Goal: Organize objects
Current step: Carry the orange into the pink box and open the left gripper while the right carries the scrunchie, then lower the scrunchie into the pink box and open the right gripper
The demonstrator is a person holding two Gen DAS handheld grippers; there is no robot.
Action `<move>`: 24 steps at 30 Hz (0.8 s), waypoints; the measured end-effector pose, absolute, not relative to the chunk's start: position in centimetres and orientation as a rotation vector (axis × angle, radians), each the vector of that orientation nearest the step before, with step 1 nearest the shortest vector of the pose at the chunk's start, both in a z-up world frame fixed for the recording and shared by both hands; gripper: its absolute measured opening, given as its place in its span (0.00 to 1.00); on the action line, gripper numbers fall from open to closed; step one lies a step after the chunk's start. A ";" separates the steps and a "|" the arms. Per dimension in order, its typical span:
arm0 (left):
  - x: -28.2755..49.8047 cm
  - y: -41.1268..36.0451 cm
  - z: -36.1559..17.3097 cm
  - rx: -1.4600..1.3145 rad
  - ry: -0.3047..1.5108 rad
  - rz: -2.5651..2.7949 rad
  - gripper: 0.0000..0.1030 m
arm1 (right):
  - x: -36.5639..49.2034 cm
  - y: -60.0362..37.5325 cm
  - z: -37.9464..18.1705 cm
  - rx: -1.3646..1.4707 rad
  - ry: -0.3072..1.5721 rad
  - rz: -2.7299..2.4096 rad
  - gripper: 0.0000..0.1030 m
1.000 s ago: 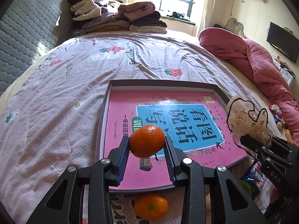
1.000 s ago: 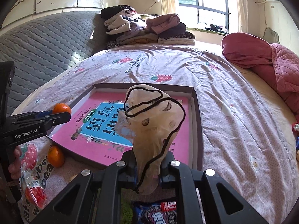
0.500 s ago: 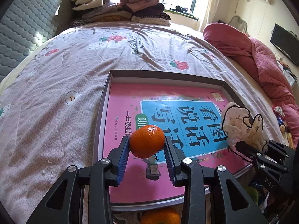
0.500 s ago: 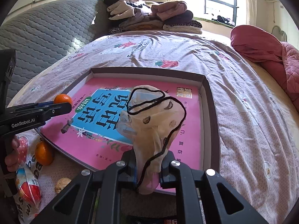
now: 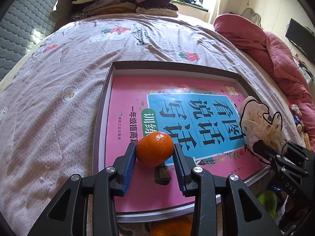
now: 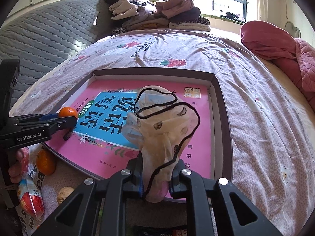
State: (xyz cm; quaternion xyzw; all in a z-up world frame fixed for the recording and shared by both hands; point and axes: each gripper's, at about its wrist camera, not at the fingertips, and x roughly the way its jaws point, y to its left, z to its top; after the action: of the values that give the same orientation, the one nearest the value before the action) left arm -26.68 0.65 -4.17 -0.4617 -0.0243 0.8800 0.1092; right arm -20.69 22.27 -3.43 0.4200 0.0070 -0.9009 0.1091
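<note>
The left wrist view shows the left gripper [image 5: 154, 155] clamped on a tangerine [image 5: 155, 149], held low over the near-left corner of the tray [image 5: 102, 106], whose floor is a pink book. Its jaws are beginning to open, the fruit still between the pads. The step in hand looks like setting the tangerine down in the tray; next the pads must part fully and lift clear without rolling it. The fruit is glossy, round and orange. The right gripper [image 6: 155, 179], near the tray's front edge, pinches a sheer beige pouch [image 6: 163, 129] with black cord, its jaws also easing apart.
</note>
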 end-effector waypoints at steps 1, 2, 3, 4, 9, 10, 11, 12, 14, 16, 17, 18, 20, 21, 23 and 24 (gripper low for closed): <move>-26.7 0.6 -4.2 -1.359 -0.073 2.586 0.37 | -20.7 22.3 -3.4 1.236 0.018 -2.648 0.19; -26.7 0.6 -4.1 -1.362 -0.078 2.581 0.37 | -20.7 22.3 -3.3 1.237 0.016 -2.649 0.20; -26.7 0.6 -4.1 -1.366 -0.082 2.576 0.37 | -20.7 22.3 -3.3 1.235 0.013 -2.649 0.21; -26.7 0.5 -4.1 -1.369 -0.089 2.571 0.38 | -20.6 22.4 -3.2 1.233 0.011 -2.651 0.23; -26.2 0.5 -3.0 -1.324 -0.116 2.568 0.51 | -20.4 22.3 -2.7 1.222 0.027 -2.661 0.26; -26.0 0.6 -2.7 -1.315 -0.108 2.574 0.51 | -20.4 22.3 -2.6 1.219 0.028 -2.663 0.27; -25.8 0.6 -2.4 -1.305 -0.103 2.577 0.51 | -20.3 22.4 -2.5 1.215 0.023 -2.668 0.28; -25.7 0.6 -2.2 -1.301 -0.102 2.576 0.51 | -20.2 22.5 -2.3 1.212 0.015 -2.671 0.29; -25.5 0.6 -1.9 -1.299 -0.111 2.578 0.52 | -20.0 22.6 -2.0 1.207 0.004 -2.676 0.30; -25.2 0.5 -1.6 -1.292 -0.112 2.586 0.54 | -19.8 22.6 -1.7 1.197 0.000 -2.681 0.31; -25.1 0.4 -1.4 -1.289 -0.112 2.592 0.55 | -19.8 22.6 -1.5 1.196 0.002 -2.682 0.31; -24.9 0.4 -1.2 -1.285 -0.109 2.597 0.55 | -19.7 22.6 -1.4 1.193 0.005 -2.687 0.31; -24.6 0.2 -0.8 -1.275 -0.120 2.606 0.56 | -19.5 22.6 -1.1 1.183 0.009 -2.691 0.32; -24.4 0.1 -0.6 -1.272 -0.121 2.607 0.56 | -19.4 22.6 -0.9 1.180 0.012 -2.689 0.35; -24.1 -0.1 -0.2 -1.267 -0.129 2.615 0.56 | -19.4 22.5 -0.7 1.174 0.021 -2.693 0.38; -24.0 -0.2 -0.1 -1.264 -0.130 2.616 0.57 | -19.4 22.5 -0.7 1.170 0.026 -2.695 0.41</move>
State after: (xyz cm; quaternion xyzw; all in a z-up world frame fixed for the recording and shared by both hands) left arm -24.00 -0.19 -0.10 -0.4317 -0.0443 0.8934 0.1162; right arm -19.39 22.49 -0.68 0.3962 0.0088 -0.9125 0.1013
